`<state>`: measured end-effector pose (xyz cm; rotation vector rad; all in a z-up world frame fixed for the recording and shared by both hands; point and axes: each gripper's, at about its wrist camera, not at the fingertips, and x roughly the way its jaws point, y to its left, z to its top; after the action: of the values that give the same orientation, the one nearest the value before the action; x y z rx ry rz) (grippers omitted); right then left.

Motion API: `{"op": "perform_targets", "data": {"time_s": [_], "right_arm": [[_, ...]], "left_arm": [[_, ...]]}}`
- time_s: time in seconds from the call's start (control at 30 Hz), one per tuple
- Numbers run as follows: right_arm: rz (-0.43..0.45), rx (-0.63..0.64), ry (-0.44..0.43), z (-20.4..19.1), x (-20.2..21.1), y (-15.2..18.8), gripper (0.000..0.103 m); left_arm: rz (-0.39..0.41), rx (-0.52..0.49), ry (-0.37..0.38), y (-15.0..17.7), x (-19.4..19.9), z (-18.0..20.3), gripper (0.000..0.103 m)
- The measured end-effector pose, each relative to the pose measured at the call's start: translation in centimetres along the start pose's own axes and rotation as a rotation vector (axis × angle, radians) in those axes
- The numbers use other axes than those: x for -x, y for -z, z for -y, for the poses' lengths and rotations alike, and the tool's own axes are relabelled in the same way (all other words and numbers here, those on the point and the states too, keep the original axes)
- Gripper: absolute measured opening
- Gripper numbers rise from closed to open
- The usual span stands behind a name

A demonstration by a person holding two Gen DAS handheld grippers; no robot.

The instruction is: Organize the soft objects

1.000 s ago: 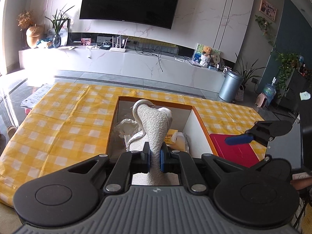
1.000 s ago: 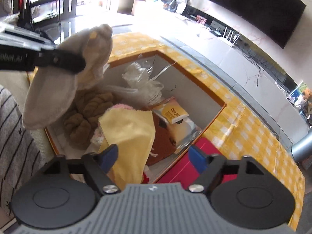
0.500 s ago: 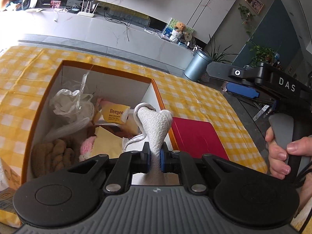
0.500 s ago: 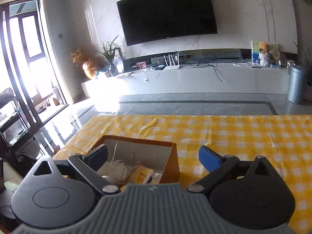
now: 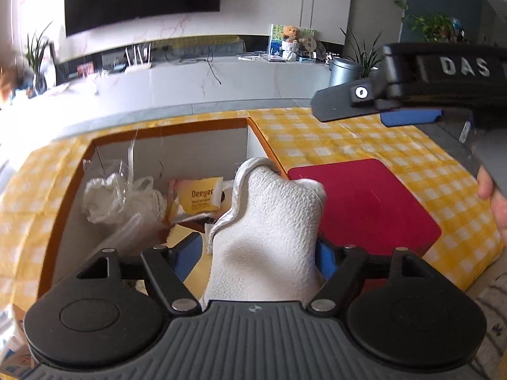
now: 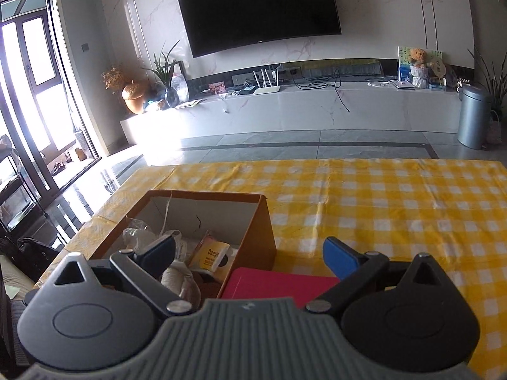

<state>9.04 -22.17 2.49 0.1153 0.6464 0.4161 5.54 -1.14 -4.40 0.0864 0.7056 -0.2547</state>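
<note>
- Cardboard box with orange rim and white inner walls (image 5: 63,202) sits on the left of the yellow-checked worktop (image 5: 348,145), and I judge it to be the bin where the soft things get gathered; a crumpled clear plastic bag (image 5: 117,196) and a yellow "Deeyeo" packet (image 5: 199,196) already lie inside it.
- My left gripper (image 5: 258,253) hangs over the box's near right corner, its blue pads spread about as wide as the white terry-cloth glove (image 5: 272,221) between them. They flank it loosely; whether they press on it I cannot tell.
- That glove stands with its long axis running away from me, its silver-edged tip pointing at the box's far right wall, its bulk above the box interior. I reckon it is held here so that it drops in.
- Just right of the box lies a flat red mat (image 5: 364,202), touching the box wall.
- My right gripper (image 6: 250,253) hovers further right and higher, jaws wide apart and empty, kept clear of the drop, I would say.
</note>
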Motion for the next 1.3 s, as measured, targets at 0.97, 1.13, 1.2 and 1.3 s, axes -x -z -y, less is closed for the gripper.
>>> {"op": "perform_targets", "data": {"time_s": [0.97,1.13,1.2,1.3], "right_arm": [[-0.328,0.481,-0.197,-9.1,-4.1,5.5,0.022],[-0.512,0.627,-0.168,-9.7,-8.2,6.3,0.006],[-0.547,0.698,-0.117,-10.7,-8.9,6.5,0.008],[-0.564,0.810,-0.026,-11.7,-10.1,7.1,0.011]], "left_arm": [[0.198,0.312,-0.085,0.1,6.7,-8.7,0.094],[0.190,0.365,-0.063,0.5,6.7,-9.7,0.094],[0.190,0.365,-0.063,0.5,6.6,-9.7,0.094],[0.199,0.366,-0.066,0.6,6.7,-9.6,0.094]]}}
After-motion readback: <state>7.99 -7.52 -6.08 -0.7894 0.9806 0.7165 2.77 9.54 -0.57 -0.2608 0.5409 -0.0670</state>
